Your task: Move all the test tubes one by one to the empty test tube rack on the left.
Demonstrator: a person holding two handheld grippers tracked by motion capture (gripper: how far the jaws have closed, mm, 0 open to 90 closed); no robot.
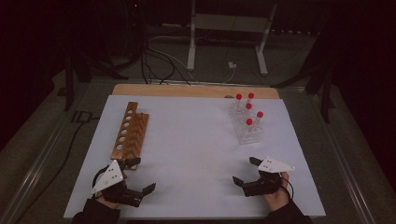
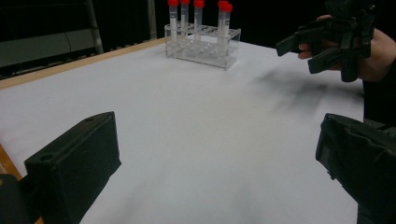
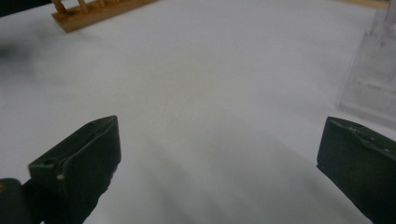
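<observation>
Five red-capped tubes (image 1: 249, 106) (all standing in the rack), one clear rack (image 1: 247, 132), one wooden rack (image 1: 130, 134), two grippers (image 1: 134, 176)

Red caps top the tubes (image 1: 248, 108) in a clear rack (image 1: 247, 128); the other rack (image 1: 130, 130) is brown wood, the sheet (image 1: 187, 140) white.

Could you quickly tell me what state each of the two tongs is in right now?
Left tongs: open, holding nothing, near the wooden rack.
Right tongs: open, holding nothing, in front of the clear rack of red-capped tubes.
</observation>
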